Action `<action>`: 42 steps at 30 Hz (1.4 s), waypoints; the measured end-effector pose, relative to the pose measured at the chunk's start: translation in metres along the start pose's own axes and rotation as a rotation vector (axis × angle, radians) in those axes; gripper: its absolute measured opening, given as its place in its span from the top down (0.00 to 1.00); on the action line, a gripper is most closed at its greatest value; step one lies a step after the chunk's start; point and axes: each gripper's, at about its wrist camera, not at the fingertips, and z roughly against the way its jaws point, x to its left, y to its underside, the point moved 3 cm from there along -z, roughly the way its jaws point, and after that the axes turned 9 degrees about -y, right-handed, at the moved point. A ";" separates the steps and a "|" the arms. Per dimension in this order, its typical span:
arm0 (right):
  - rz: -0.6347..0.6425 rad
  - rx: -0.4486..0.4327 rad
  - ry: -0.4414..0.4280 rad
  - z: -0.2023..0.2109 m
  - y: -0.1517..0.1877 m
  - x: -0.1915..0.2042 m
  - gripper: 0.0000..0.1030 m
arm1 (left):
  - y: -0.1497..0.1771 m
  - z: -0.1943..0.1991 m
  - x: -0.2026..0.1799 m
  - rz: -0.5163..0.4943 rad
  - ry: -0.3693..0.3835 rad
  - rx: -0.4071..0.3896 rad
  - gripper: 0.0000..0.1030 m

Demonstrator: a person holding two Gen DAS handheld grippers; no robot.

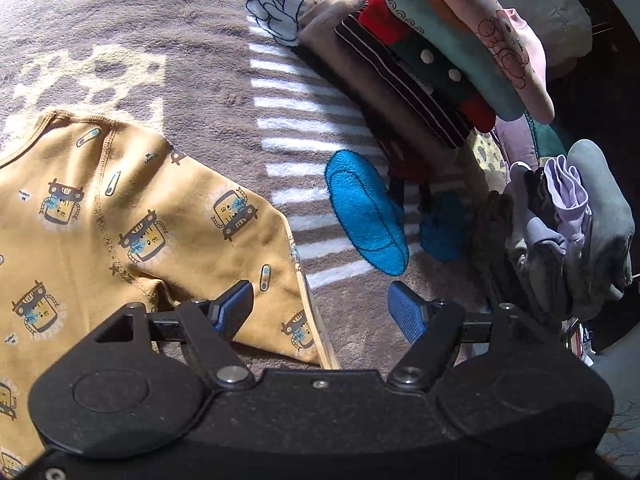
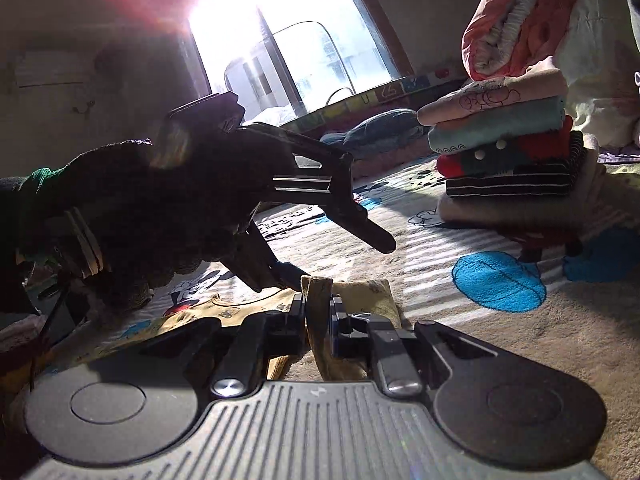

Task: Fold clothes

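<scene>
Fabric of the yellow robot-print shirt (image 2: 320, 312) sits pinched in your right gripper (image 2: 318, 320); your left gripper (image 1: 320, 304) hangs spread above the blanket (image 1: 180, 20).

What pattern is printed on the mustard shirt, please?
Small cartoon robots on the mustard shirt; clearest in the left wrist view.

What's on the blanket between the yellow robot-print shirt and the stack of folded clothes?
No garment; only the blanket, with its white stripes and a blue patch, between the yellow shirt and the stack, clearest in the left wrist view.

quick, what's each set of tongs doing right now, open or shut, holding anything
Left tongs: open, holding nothing, over the edge of the yellow robot-print shirt.
Right tongs: shut on a fold of that shirt.
</scene>
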 end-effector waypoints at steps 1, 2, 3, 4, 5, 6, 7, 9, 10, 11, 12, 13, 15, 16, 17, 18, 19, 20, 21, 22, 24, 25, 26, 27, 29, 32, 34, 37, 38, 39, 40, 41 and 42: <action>0.006 0.001 -0.001 -0.001 0.001 0.003 0.87 | 0.006 0.005 -0.001 -0.013 0.009 -0.003 0.28; 0.013 0.002 -0.002 -0.002 0.002 0.006 0.87 | 0.011 0.009 -0.001 -0.020 0.007 -0.005 0.28; 0.020 -0.002 -0.005 -0.002 0.001 0.009 0.87 | 0.015 0.012 -0.001 -0.027 0.003 -0.008 0.28; 0.027 -0.006 -0.008 -0.002 0.001 0.012 0.87 | 0.020 0.016 0.000 -0.034 -0.001 -0.011 0.28; 0.035 -0.011 -0.009 -0.002 0.000 0.015 0.87 | 0.025 0.019 0.002 -0.033 -0.001 -0.014 0.28; 0.046 -0.017 -0.010 -0.001 -0.001 0.017 0.87 | 0.029 0.022 0.003 -0.038 -0.001 -0.027 0.29; 0.057 -0.019 -0.008 -0.002 0.000 0.021 0.87 | 0.032 0.024 0.003 -0.043 -0.001 -0.041 0.31; 0.084 -0.023 -0.004 -0.003 -0.001 0.026 0.87 | 0.039 0.028 0.004 -0.059 -0.010 -0.065 0.49; 0.099 -0.025 -0.004 -0.004 -0.001 0.029 0.87 | 0.042 0.029 0.004 -0.071 -0.019 -0.075 0.69; 0.109 -0.030 -0.008 -0.004 -0.001 0.032 0.87 | 0.045 0.030 0.003 -0.082 -0.023 -0.095 0.71; 0.124 -0.036 -0.015 -0.005 0.001 0.038 0.87 | 0.049 0.031 0.003 -0.093 -0.025 -0.115 0.78; 0.139 -0.040 -0.020 -0.005 0.001 0.042 0.87 | 0.052 0.035 0.005 -0.084 -0.025 -0.131 0.89; 0.183 -0.052 -0.038 -0.005 0.003 0.054 0.87 | 0.060 0.044 0.009 -0.063 -0.022 -0.162 0.91; 0.198 -0.056 -0.046 -0.005 0.003 0.059 0.87 | 0.063 0.050 0.012 -0.062 -0.023 -0.179 0.94; 0.214 -0.062 -0.053 -0.005 0.004 0.064 0.87 | 0.065 0.056 0.016 -0.062 -0.024 -0.197 0.94; 0.223 -0.068 -0.060 -0.004 0.005 0.068 0.87 | 0.068 0.062 0.020 -0.061 -0.025 -0.215 0.98; 0.233 -0.073 -0.067 -0.004 0.005 0.073 0.87 | 0.070 0.068 0.024 -0.061 -0.026 -0.233 0.99; 0.242 -0.079 -0.074 -0.003 0.006 0.077 0.85 | 0.073 0.074 0.028 -0.060 -0.027 -0.251 0.99; 0.254 -0.084 -0.079 0.000 0.006 0.081 0.79 | 0.075 0.084 0.039 -0.038 -0.032 -0.274 1.00; 0.266 -0.090 -0.084 0.003 0.006 0.085 0.74 | 0.077 0.091 0.049 -0.023 -0.041 -0.292 1.00; 0.289 -0.087 -0.081 0.009 0.007 0.092 0.62 | 0.080 0.107 0.068 0.008 -0.060 -0.327 1.00; 0.294 -0.081 -0.084 0.013 0.009 0.094 0.62 | 0.081 0.114 0.079 0.022 -0.069 -0.341 1.00; 0.278 -0.069 -0.081 0.015 0.010 0.094 0.60 | 0.083 0.120 0.089 0.039 -0.077 -0.356 1.00; 0.255 -0.046 -0.071 0.015 0.013 0.092 0.56 | 0.085 0.124 0.099 0.058 -0.081 -0.365 1.00; 0.206 0.017 -0.059 0.013 0.019 0.086 0.49 | 0.088 0.131 0.119 0.098 -0.091 -0.382 1.00; 0.138 0.136 -0.015 -0.001 0.035 0.071 0.48 | 0.095 0.139 0.147 0.154 -0.101 -0.404 1.00; 0.083 0.210 -0.002 -0.011 0.045 0.061 0.47 | 0.102 0.141 0.161 0.182 -0.100 -0.411 1.00; 0.045 0.274 0.001 -0.019 0.059 0.058 0.47 | 0.112 0.145 0.176 0.215 -0.092 -0.425 1.00; 0.052 0.292 0.002 -0.021 0.064 0.060 0.47 | 0.114 0.147 0.179 0.221 -0.093 -0.430 1.00; 0.060 0.310 0.003 -0.022 0.069 0.062 0.47 | 0.116 0.148 0.182 0.226 -0.094 -0.434 1.00; 0.067 0.320 0.001 -0.024 0.071 0.064 0.47 | 0.118 0.150 0.186 0.232 -0.095 -0.439 1.00; 0.076 0.333 -0.002 -0.025 0.073 0.068 0.47 | 0.121 0.151 0.189 0.237 -0.095 -0.444 1.00; 0.086 0.345 -0.005 -0.026 0.075 0.072 0.47 | 0.122 0.150 0.192 0.240 -0.100 -0.443 1.00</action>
